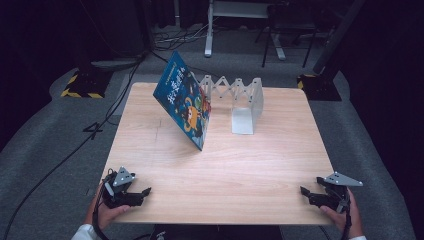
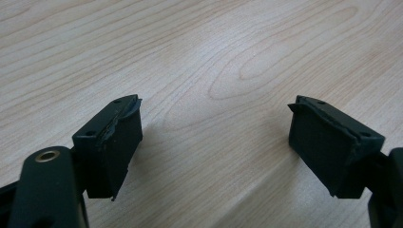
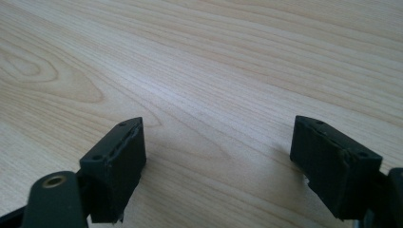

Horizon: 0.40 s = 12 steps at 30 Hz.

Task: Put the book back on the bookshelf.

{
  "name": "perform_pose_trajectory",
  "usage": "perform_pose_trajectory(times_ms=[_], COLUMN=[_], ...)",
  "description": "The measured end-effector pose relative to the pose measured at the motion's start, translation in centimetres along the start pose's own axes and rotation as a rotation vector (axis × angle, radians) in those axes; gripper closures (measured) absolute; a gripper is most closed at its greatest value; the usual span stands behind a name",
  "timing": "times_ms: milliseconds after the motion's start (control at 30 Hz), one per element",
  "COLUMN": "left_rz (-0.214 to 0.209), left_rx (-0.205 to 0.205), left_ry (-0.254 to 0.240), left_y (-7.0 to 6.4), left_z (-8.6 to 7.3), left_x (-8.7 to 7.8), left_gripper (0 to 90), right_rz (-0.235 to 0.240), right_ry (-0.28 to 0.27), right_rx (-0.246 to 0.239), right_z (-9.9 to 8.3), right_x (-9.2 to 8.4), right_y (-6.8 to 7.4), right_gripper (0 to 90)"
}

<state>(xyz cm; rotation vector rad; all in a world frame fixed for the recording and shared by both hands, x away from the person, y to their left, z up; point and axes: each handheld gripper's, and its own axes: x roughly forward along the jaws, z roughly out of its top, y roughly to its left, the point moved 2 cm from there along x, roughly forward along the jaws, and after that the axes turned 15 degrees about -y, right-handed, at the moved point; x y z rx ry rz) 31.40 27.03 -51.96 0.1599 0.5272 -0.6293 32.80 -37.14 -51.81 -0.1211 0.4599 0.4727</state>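
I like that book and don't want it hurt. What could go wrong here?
The blue book stands tilted, leaning toward the white folding bookend. A nudge might make it slide flat or fall. The bookend looks light, so pushing the book could shove it along the table. Both grippers, left and right, wait open, far away.

The desk (image 1: pixel 260 170) showed a pale wood-grain top, smooth with a soft sheen under the light. The book (image 1: pixel 186 102) had a glossy printed cover in blue. The bookend rack (image 1: pixel 240 100) looked like white-painted metal, smooth and matt. The left claw (image 2: pixel 214 142) and right claw (image 3: pixel 216 161) were matt black plastic, their pads dull and rubbery with frayed edges. The floor (image 1: pixel 45 150) looked like grey carpet.
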Motion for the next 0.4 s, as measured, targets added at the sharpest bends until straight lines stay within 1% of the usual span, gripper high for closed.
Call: perform_pose_trajectory(times_ms=[100,200,400], left_rz=[0.001,0.005,0.008], left_rx=[0.005,-0.004,-0.005], left_ry=[0.0,-0.002,-0.002], left_y=[0.06,0.06,0.06], left_z=[0.03,0.06,0.08], left_x=[0.03,0.14,0.17], left_gripper=[18.8,18.8,18.8], right_rz=[0.0,0.0,-0.001], right_ry=[0.0,0.0,0.0], right_rx=[0.0,-0.001,0.0], right_z=[0.0,0.0,0.0], right_x=[0.0,0.0,0.0], right_y=[0.0,0.0,0.0], right_gripper=[19.7,19.7,19.6])
